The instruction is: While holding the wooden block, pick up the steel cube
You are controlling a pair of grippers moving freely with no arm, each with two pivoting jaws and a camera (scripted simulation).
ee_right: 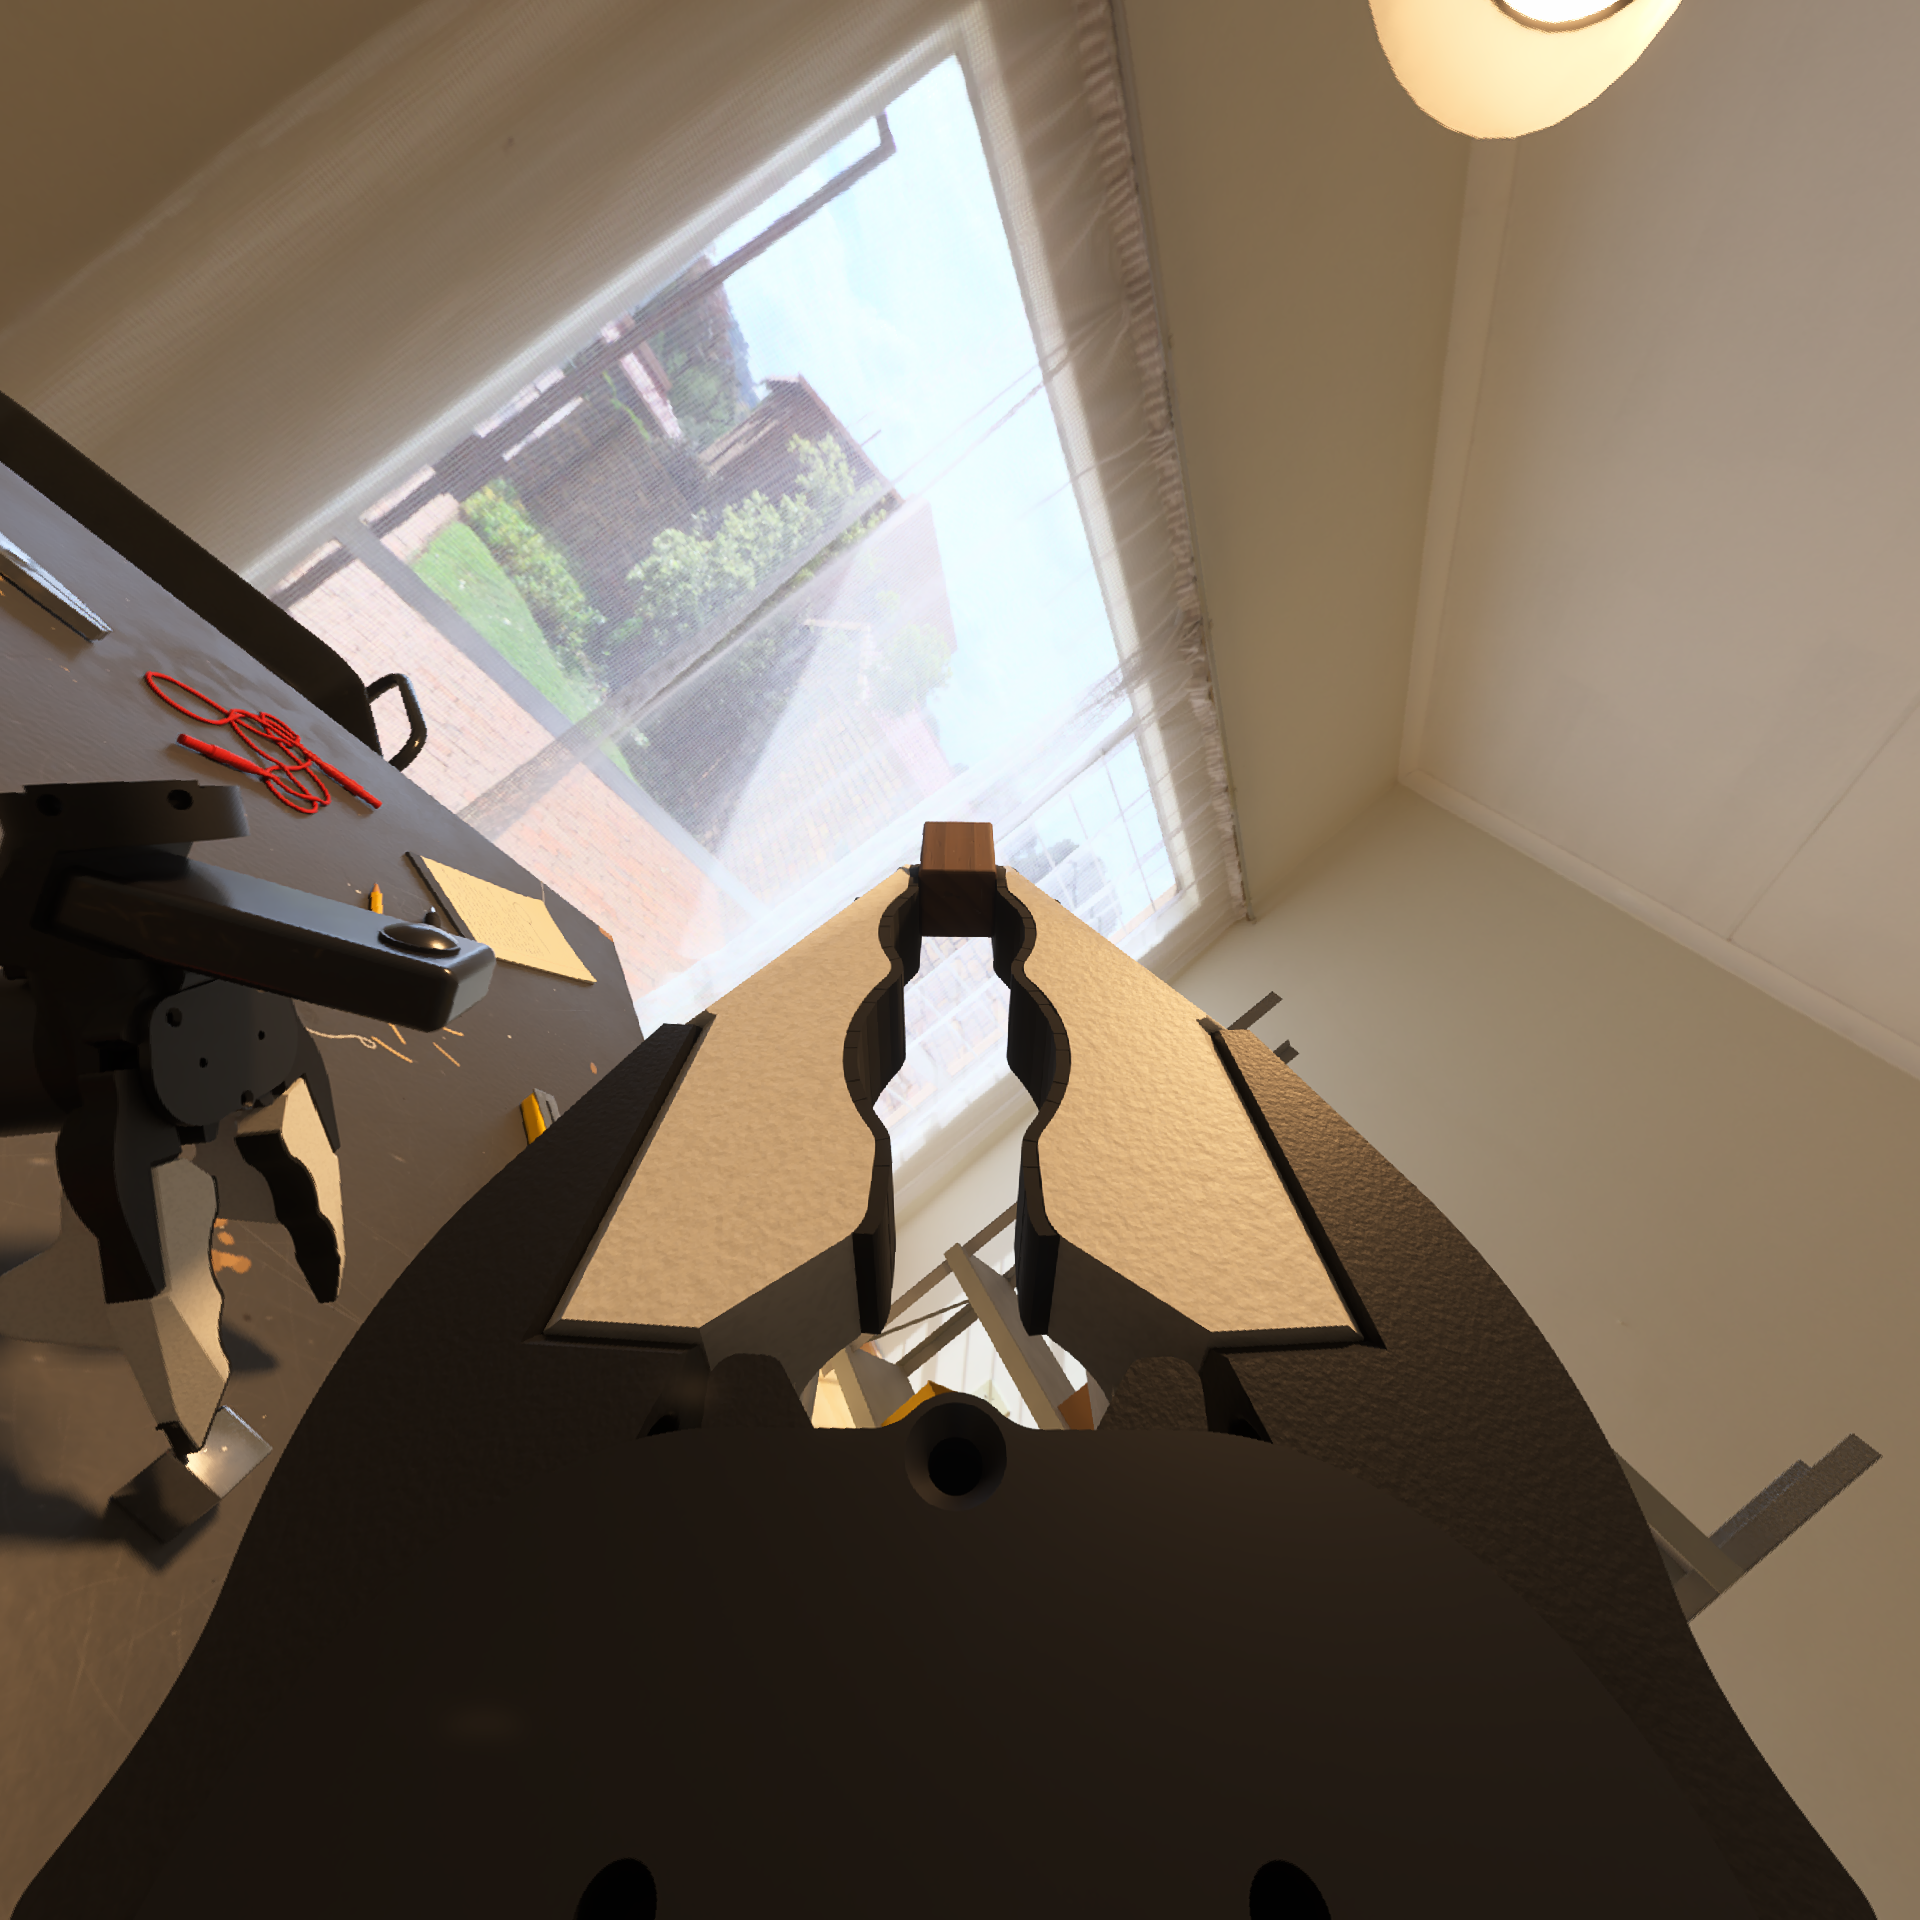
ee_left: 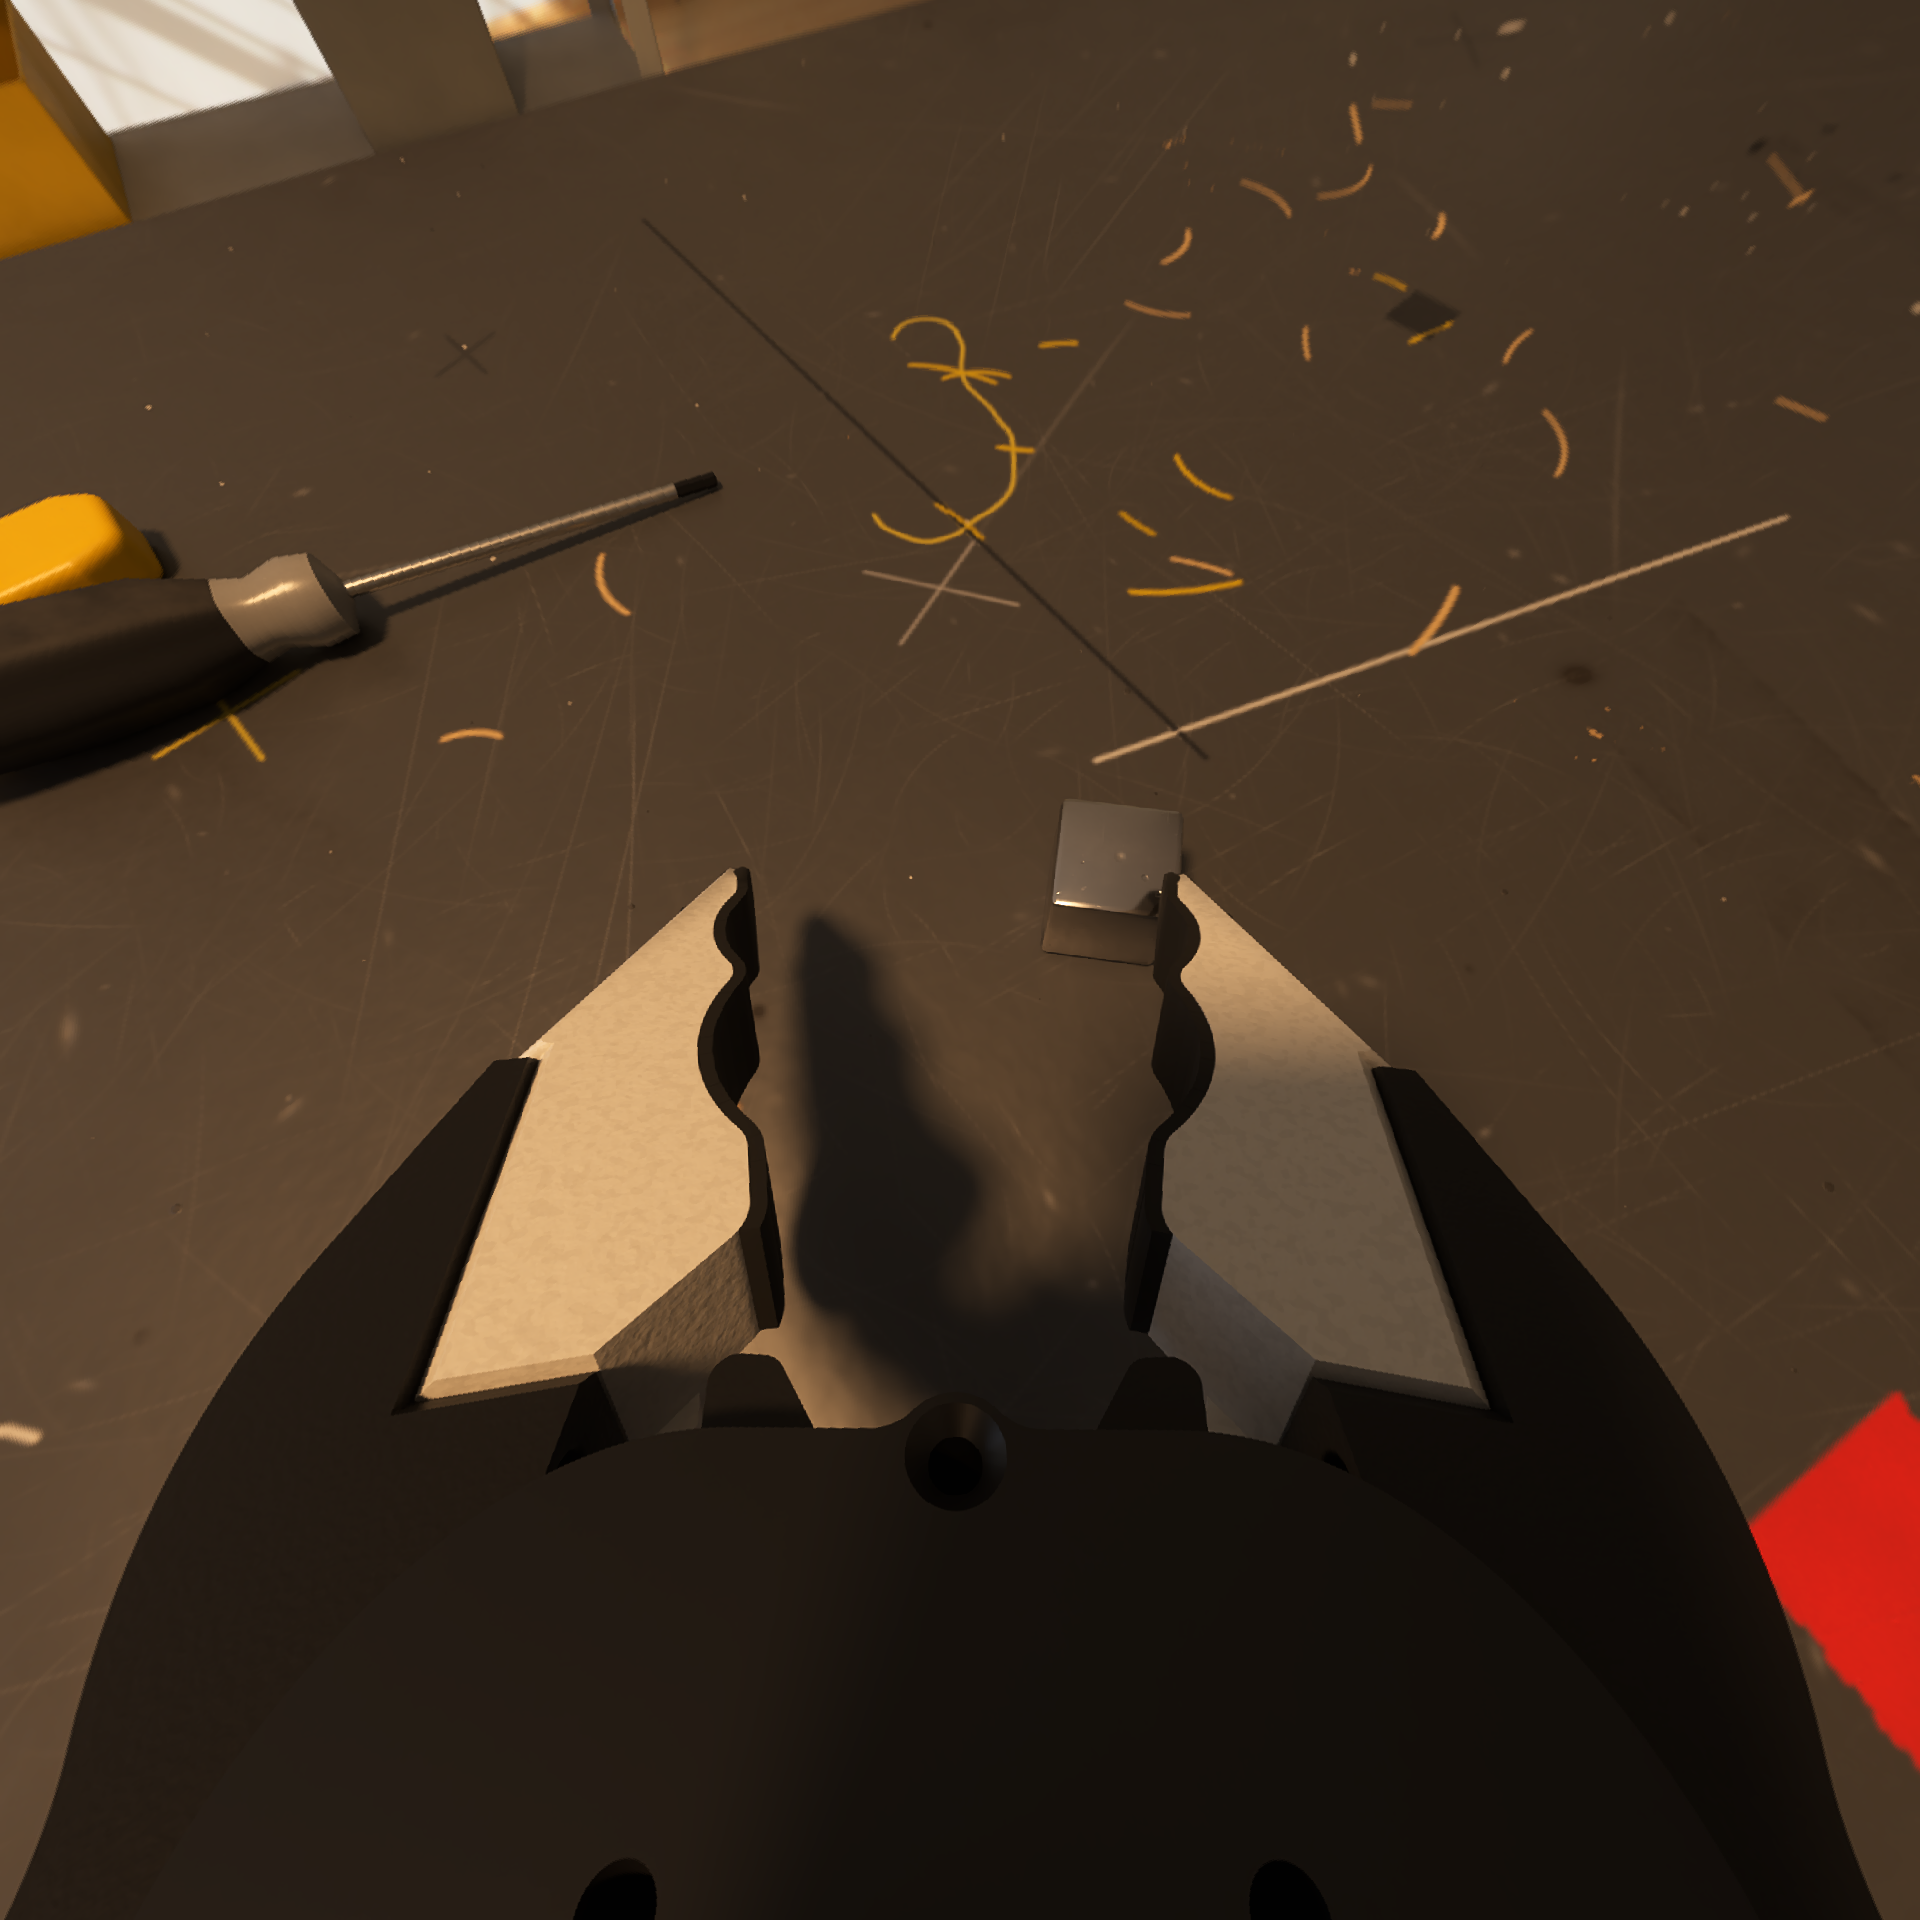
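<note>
Left gripper (ee_left: 956,883) spread wide above a dark, scratched bench (ee_left: 1558,935) strewn with orange shavings and chalk lines; tan, grainy fingers (ee_left: 623,1122) with wavy black inner edges. Steel cube (ee_left: 1117,868) resting flat on the bench, shiny and square-faced, touching the inner tip of the finger on the picture's right, off-centre in the gap; no long axis. Screwdriver (ee_left: 312,592) lying at left, black handle, grey collar, thin shaft pointing up-right. Red patch (ee_left: 1860,1579) at lower right.

Right gripper (ee_right: 957,883) raised, aimed at a window (ee_right: 831,468) and pale walls, pinching a small brown wood block (ee_right: 957,878) at the very fingertips, grain end outward. Lamp (ee_right: 1507,52) overhead. Red cable (ee_right: 260,743) coiled on the bench.
</note>
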